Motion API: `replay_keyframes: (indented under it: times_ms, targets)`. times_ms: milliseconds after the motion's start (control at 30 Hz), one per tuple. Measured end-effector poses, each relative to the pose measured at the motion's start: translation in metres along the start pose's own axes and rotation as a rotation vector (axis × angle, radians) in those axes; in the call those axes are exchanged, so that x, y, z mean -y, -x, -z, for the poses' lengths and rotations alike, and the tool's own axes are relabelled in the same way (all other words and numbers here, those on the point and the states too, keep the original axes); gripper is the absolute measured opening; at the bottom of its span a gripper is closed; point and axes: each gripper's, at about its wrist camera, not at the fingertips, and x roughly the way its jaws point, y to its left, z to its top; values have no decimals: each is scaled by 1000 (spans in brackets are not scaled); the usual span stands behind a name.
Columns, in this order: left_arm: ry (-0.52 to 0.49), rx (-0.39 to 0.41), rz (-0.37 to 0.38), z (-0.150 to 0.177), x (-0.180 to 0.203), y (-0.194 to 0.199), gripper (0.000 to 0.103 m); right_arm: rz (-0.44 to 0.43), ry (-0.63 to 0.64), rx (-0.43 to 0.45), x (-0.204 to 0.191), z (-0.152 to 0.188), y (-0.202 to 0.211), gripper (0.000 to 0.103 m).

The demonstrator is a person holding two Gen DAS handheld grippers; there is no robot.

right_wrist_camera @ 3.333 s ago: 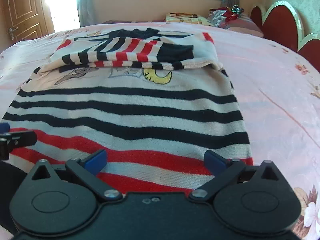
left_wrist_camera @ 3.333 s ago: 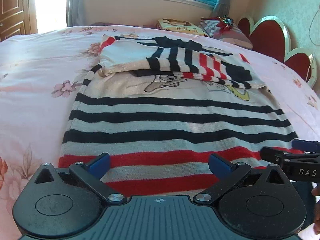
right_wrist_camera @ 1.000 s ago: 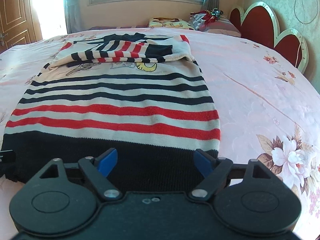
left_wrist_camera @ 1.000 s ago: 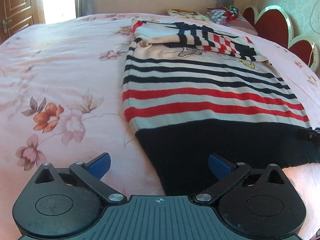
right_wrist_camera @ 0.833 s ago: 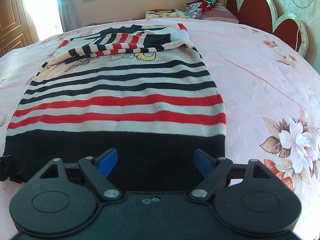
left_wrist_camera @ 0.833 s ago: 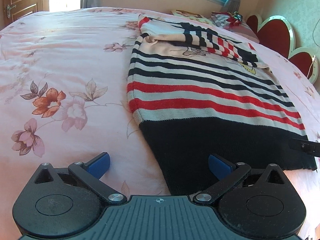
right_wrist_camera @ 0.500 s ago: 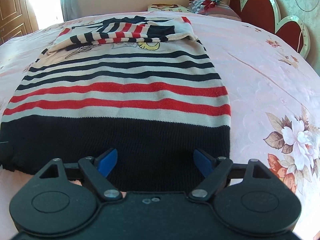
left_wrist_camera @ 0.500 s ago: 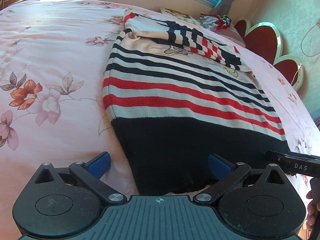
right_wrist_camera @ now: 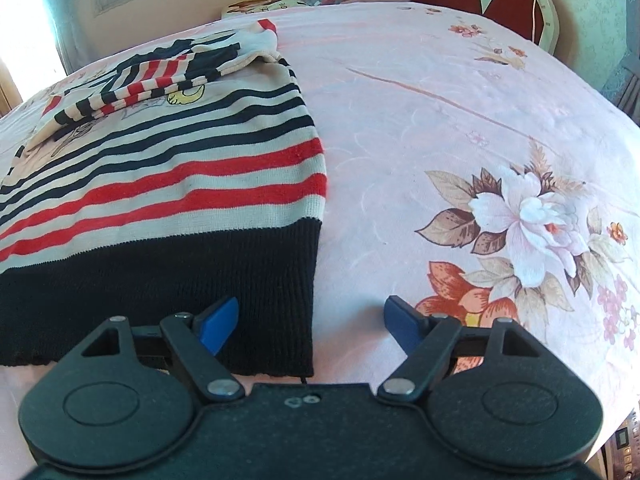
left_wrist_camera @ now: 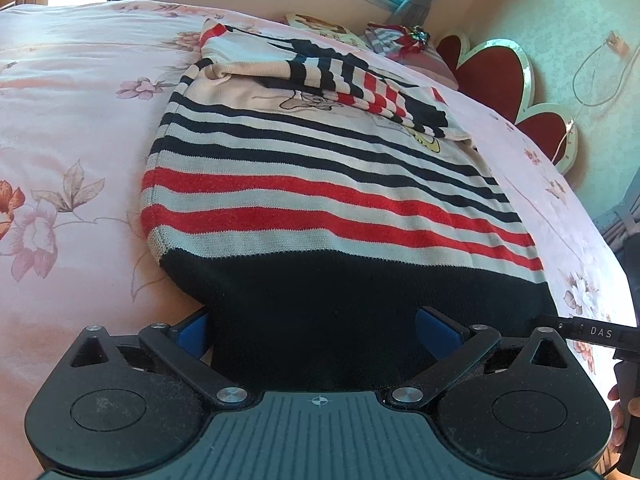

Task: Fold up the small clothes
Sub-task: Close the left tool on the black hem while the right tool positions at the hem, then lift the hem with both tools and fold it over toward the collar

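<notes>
A striped knit sweater [left_wrist_camera: 320,184] in cream, black and red lies flat on the bed, sleeves folded across its chest at the far end. Its black hem band [left_wrist_camera: 340,320] is nearest me. My left gripper [left_wrist_camera: 316,330] is open, its jaws astride the hem's left part, the cloth between the blue pads. In the right wrist view the sweater [right_wrist_camera: 168,184] lies to the left. My right gripper [right_wrist_camera: 314,322] is open, astride the hem's right corner [right_wrist_camera: 296,344]. The right gripper's finger [left_wrist_camera: 592,334] shows at the left view's right edge.
The bed has a pink floral cover [right_wrist_camera: 460,120]. Pillows [left_wrist_camera: 400,40] and a red heart-shaped headboard [left_wrist_camera: 492,76] stand at the far end under a window. A cord hangs on the wall [left_wrist_camera: 596,80].
Both grippers pulled back from the striped middle to the hem, then closed in low on it. The left now straddles the hem's left part, the right its right corner.
</notes>
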Motion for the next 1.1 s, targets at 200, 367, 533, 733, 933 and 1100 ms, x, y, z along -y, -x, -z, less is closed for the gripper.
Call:
replay_keyframes:
  times_ms: [200, 367, 533, 733, 933, 1100]
  targets:
    - [16, -29, -28, -11, -21, 4, 32, -105, 38, -32, -11, -11, -2, 28]
    - [46, -80, 13, -18, -30, 2, 12, -212, 35, -77, -13, -24, -6, 11]
    - [55, -98, 90, -27, -27, 8, 11, -279, 29, -52, -16, -38, 5, 11]
    - [127, -27, 177, -61, -26, 21, 11, -339, 17, 0, -17, -57, 21, 11]
    - [95, 96, 196, -124, -15, 17, 11, -424, -29, 99, -19, -106, 27, 10]
    - [104, 191, 176, -187, -13, -11, 11, -454, -66, 174, -25, -169, 3, 10]
